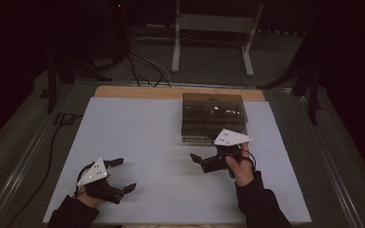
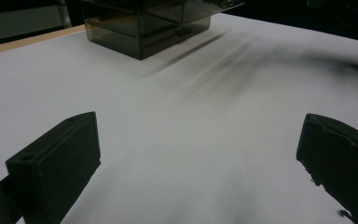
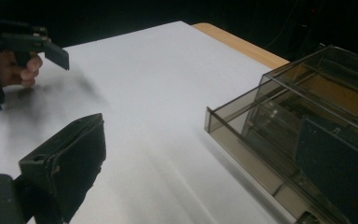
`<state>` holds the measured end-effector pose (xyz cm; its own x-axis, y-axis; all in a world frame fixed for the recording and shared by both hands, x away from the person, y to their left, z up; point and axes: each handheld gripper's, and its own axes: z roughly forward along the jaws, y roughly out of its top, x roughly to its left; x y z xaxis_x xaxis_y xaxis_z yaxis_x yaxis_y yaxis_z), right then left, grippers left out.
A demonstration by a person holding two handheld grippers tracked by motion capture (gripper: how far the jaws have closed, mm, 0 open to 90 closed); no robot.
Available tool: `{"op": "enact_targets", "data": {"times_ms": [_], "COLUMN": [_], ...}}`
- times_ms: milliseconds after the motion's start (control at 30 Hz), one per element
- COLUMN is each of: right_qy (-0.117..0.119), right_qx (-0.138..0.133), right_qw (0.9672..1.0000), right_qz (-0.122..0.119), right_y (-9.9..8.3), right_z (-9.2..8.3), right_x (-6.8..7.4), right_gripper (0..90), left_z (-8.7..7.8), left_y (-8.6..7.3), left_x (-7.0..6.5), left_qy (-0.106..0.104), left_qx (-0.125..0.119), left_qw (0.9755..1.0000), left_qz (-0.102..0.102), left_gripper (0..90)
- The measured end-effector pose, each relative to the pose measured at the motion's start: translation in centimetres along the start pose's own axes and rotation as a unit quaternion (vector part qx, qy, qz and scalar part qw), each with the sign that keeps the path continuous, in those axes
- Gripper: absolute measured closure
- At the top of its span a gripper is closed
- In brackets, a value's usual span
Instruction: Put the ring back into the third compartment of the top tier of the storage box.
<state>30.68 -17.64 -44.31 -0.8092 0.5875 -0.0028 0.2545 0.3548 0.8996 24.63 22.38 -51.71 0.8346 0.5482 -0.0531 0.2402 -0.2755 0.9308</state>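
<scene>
While its lower drawer stands slightly pulled out, the smoked plastic drawer box (image 1: 213, 117) is seen at the far right of the white table (image 1: 138, 142), with nothing yet gripped. Work on the box is judged to be at an early stage: the drawer front is untouched and the handling remains to be done. The right gripper (image 1: 204, 160) is held just in front of the box, near but apart from it, its jaws spread and empty. The left gripper (image 1: 121, 175) is kept well apart at the near left, its jaws wide apart over bare tabletop, holding nothing.
</scene>
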Motion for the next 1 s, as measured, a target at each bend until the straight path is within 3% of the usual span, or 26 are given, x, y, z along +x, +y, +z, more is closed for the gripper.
{"op": "enact_targets", "data": {"times_ms": [467, 867, 1000], "right_qy": [0.014, 0.027, 0.029], "right_qx": [0.008, 0.037, 0.041], "right_qw": [0.9998, 0.9989, 0.9984], "right_qz": [0.009, 0.013, 0.026], "right_y": [-1.4, -4.0, -4.9], "right_z": [0.7, 1.0, 0.5], "right_x": [0.5, 1.2, 1.1], "right_gripper": [2.2, 2.2, 2.2], "left_z": [-0.2, -0.3, -0.2], "left_y": [0.0, 0.0, 0.0], "left_x": [0.0, 0.0, 0.0], "left_qy": [0.002, 0.002, 0.002], "left_qx": [-0.004, -0.005, -0.004], "left_qw": [1.0000, 1.0000, 1.0000], "left_qz": [-0.004, -0.004, -0.005], "left_gripper": [0.7, 0.7, 0.6]}}
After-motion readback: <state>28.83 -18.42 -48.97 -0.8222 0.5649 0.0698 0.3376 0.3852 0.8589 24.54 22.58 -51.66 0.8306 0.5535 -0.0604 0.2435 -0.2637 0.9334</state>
